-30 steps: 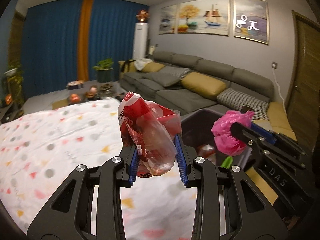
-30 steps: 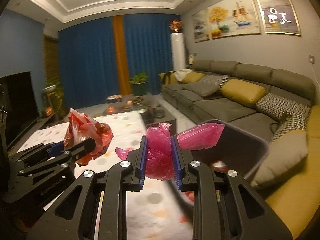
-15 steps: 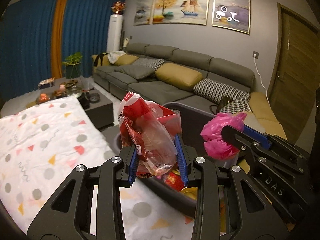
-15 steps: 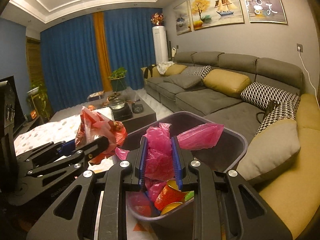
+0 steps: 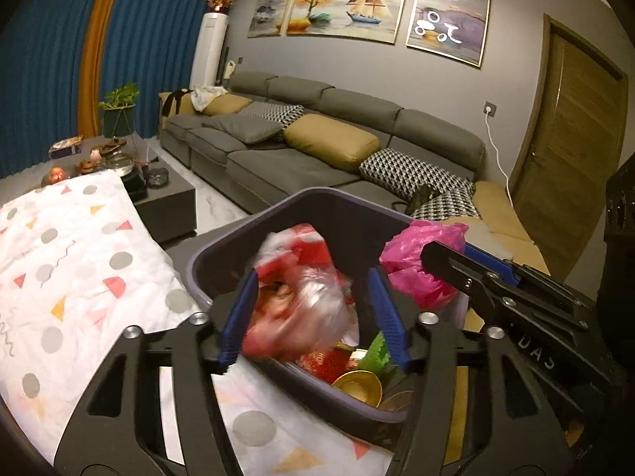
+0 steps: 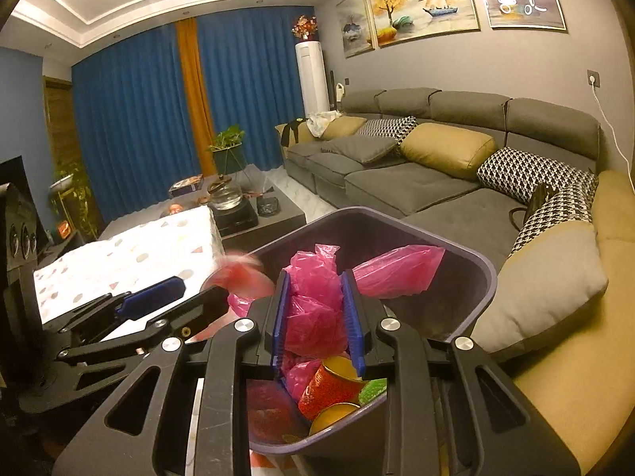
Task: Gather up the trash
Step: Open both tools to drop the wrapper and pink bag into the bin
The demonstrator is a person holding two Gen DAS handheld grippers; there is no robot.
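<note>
While the left tongs [image 5: 313, 313] are gaping, their blurred red wrapper [image 5: 301, 297] seemingly dropping into the bin [image 5: 222, 238] below, the right tongs [image 6: 317, 313] are clamping the pink bag [image 6: 313, 309] above it, awaiting release.

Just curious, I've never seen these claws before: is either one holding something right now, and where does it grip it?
The right gripper pinches the pink plastic bag around its bunched middle. The left gripper is open; the red wrapper is dropping.

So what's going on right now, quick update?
Left hand-held gripper open, red wrapper bag blurred between its fingers, above the bin. Right hand-held gripper shut on pink bag over bin. Nothing blocking.
</note>
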